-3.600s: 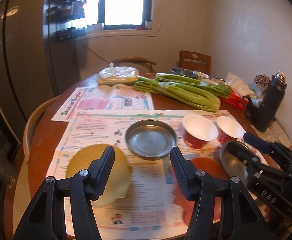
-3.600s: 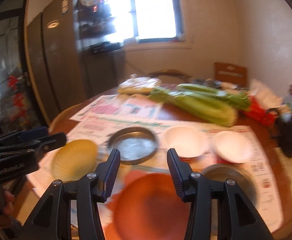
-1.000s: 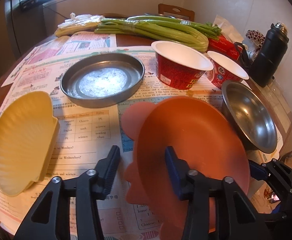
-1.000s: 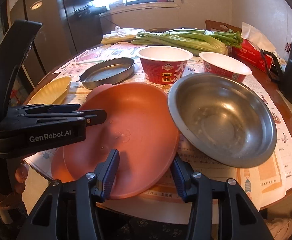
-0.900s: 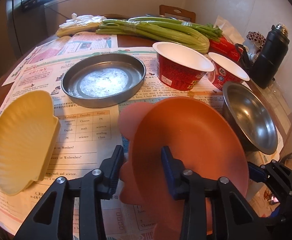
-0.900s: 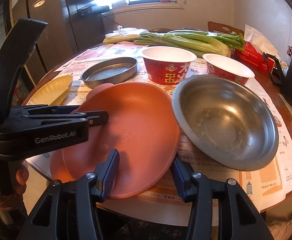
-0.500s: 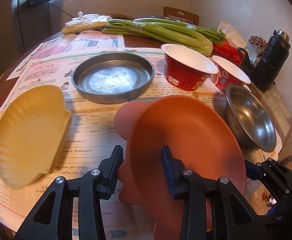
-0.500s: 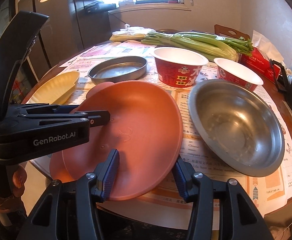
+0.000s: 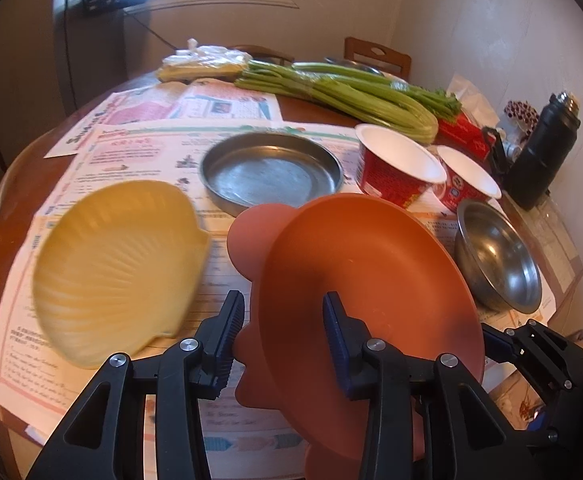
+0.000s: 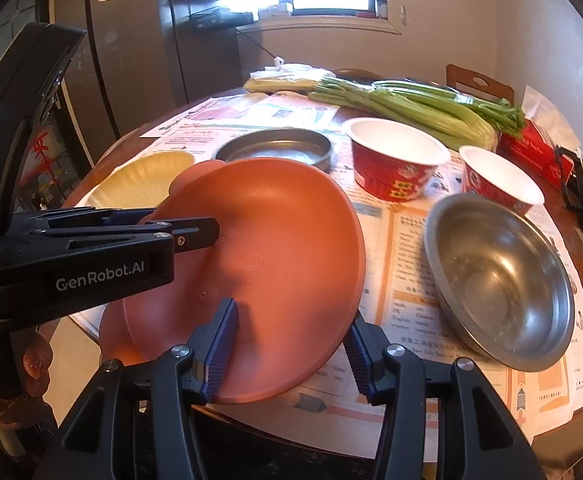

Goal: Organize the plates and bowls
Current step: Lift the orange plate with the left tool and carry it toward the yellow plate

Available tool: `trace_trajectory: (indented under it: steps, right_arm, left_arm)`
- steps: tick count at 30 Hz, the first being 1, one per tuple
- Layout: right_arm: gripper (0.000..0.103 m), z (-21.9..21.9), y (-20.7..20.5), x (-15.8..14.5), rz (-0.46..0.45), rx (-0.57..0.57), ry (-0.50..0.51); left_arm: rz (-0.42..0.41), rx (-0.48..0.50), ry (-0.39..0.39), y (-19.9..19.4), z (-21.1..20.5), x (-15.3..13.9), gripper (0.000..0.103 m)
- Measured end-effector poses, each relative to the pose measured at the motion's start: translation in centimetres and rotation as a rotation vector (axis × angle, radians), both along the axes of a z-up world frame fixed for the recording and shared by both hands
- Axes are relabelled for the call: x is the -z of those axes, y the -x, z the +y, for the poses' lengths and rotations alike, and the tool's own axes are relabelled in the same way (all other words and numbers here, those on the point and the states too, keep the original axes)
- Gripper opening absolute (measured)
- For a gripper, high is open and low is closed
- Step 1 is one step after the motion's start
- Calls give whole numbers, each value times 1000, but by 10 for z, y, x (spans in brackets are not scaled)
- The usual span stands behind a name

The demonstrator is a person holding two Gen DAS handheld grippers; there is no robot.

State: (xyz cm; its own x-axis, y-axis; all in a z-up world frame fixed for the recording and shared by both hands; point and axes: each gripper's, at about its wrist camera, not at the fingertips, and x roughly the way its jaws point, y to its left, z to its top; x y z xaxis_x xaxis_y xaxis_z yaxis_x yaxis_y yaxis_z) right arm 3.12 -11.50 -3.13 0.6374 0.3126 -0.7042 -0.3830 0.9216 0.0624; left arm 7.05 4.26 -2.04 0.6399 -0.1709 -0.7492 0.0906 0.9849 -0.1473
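An orange plate (image 9: pixel 371 280) with lobed ears hangs tilted above the table's near edge, held from two sides. My left gripper (image 9: pixel 281 328) is shut on its near-left rim, the jaws easing open slightly with the rim still between the pads. My right gripper (image 10: pixel 289 348) is shut on the plate's (image 10: pixel 275 256) near rim. A yellow shell-shaped plate (image 9: pixel 119 264) lies to the left, with a round metal pan (image 9: pixel 271 172) behind it. Two red paper bowls (image 9: pixel 399 168) and a steel bowl (image 9: pixel 499 256) stand to the right.
Newspaper sheets (image 9: pixel 143 148) cover the round wooden table. A bundle of celery (image 9: pixel 355 92), a bagged package (image 9: pixel 203 64) and a red box (image 9: pixel 463 132) lie at the back. A black thermos (image 9: pixel 543 156) stands at the right edge. A chair back (image 9: pixel 377 54) rises behind.
Both grippers, earlier open above the table, have closed on the orange plate. Over the last second they have drawn it back and lifted it, tilting it more steeply.
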Motion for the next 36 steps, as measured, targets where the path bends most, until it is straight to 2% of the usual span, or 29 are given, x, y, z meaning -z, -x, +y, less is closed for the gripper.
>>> trace_trajectory:
  steps: [6, 10, 14, 19, 25, 36]
  right_arm:
    - [52, 25, -2, -15, -10, -50, -9]
    - [52, 46, -8, -32, -31, -76, -21]
    - [52, 67, -11, -50, -64, -106, -38]
    - [52, 94, -20, -67, -64, -150, -45]
    - [52, 124, -30, -70, -65, -172, -53]
    - [52, 155, -38, -55, -14, -191, -61]
  left_arm:
    - [-25, -46, 6, 3, 28, -17, 44]
    - [-62, -82, 32, 6, 54, -38, 45]
    - [-87, -110, 8, 4, 76, -55, 45]
    - [-102, -149, -26, -7, 104, -72, 45]
    - [-82, -181, -72, -24, 129, -72, 45]
    - [-37, -206, -63, -40, 158, -51, 45]
